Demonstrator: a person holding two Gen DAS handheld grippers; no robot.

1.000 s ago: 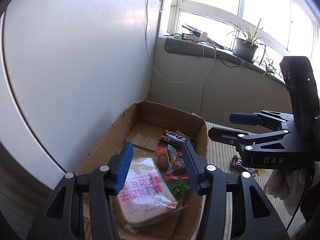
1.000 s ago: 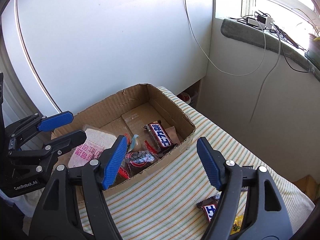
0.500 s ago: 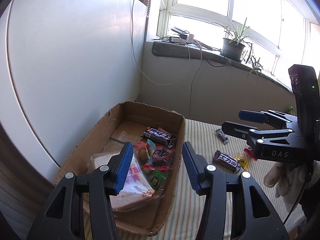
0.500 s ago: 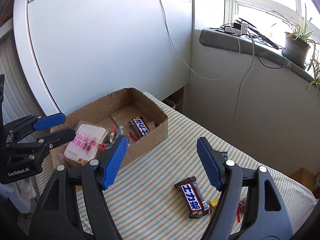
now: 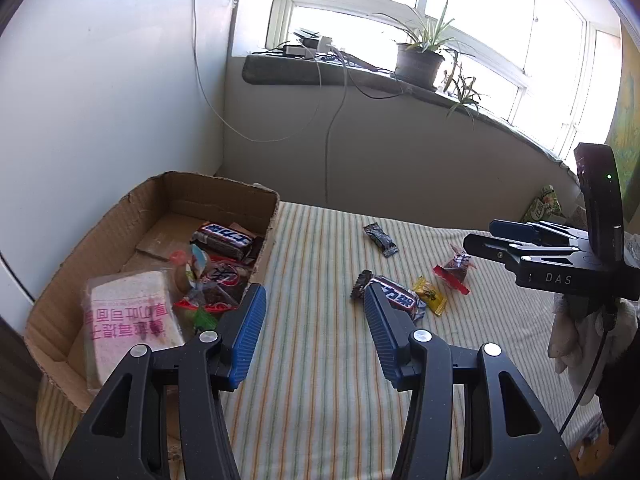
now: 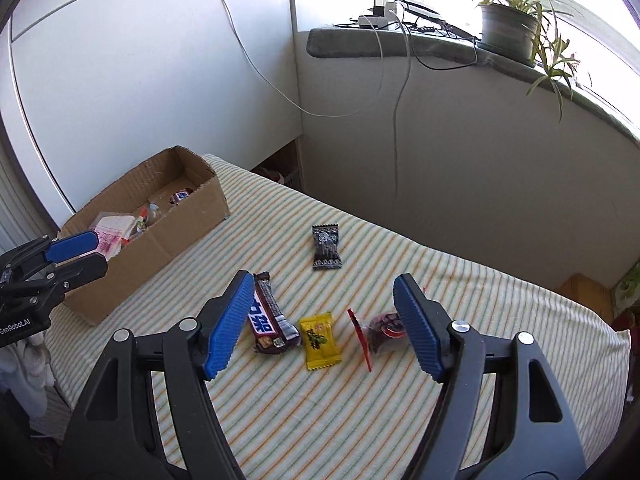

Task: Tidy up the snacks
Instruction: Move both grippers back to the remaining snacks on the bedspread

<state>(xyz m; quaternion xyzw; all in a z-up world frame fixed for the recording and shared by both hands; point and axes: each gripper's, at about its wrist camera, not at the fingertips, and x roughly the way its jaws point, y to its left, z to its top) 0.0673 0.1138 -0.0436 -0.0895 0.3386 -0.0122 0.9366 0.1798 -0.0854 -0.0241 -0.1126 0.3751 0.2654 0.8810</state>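
Striped cloth over the tabletop [image 6: 360, 420], sunlit window sill and potted plant [image 6: 508, 24] at the far side. Swung away from the cardboard box [image 5: 120, 240] at far left, which a second ago filled both views (so, most likely, one deposit done and the next pick-up beginning). Left gripper [image 5: 312, 320] with fingers parted and empty, above the cloth just right of the box. Right gripper [image 6: 324, 324] spread wider, likewise empty, hovering over the loose snacks: chocolate bar [image 6: 270, 316], yellow packet [image 6: 320, 340], red-edged packet [image 6: 380, 334], dark packet [image 6: 326, 247] farther off. Four left to box, then. Legible: "GenRobot.AI" on the left gripper's body, "DAS" on the right's; pink characters on the bread bag [image 5: 128, 320] unreadable, mirrored.
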